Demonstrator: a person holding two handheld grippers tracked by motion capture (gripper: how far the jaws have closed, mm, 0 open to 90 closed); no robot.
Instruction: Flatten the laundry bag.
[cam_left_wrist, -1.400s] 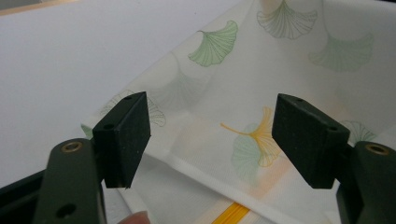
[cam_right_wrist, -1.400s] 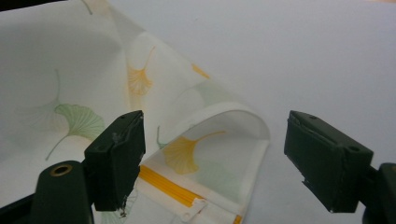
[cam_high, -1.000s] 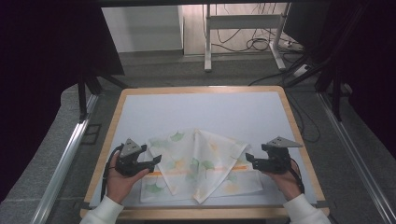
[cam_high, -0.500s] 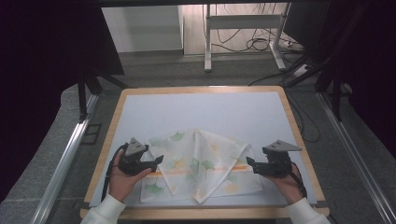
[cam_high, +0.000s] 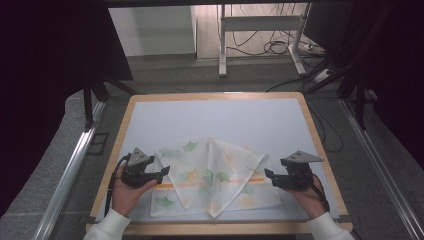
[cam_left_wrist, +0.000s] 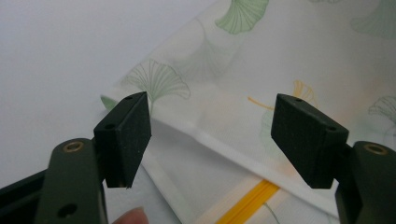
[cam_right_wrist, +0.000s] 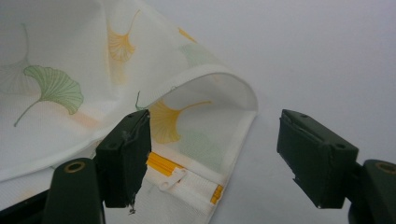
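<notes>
Folded leaf-print cloth (cam_high: 212, 175), left gripper (cam_high: 164, 171) and right gripper (cam_high: 268, 174) agape beside it

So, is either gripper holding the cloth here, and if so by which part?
Nothing is held: left gripper and right gripper both stand open beside the cloth.

The white woven cloth with ginkgo-leaf print (cam_high: 212, 172) looks matt beside the smooth pale wood-rimmed table (cam_high: 220, 95) and matt black plastic jaws.
</notes>
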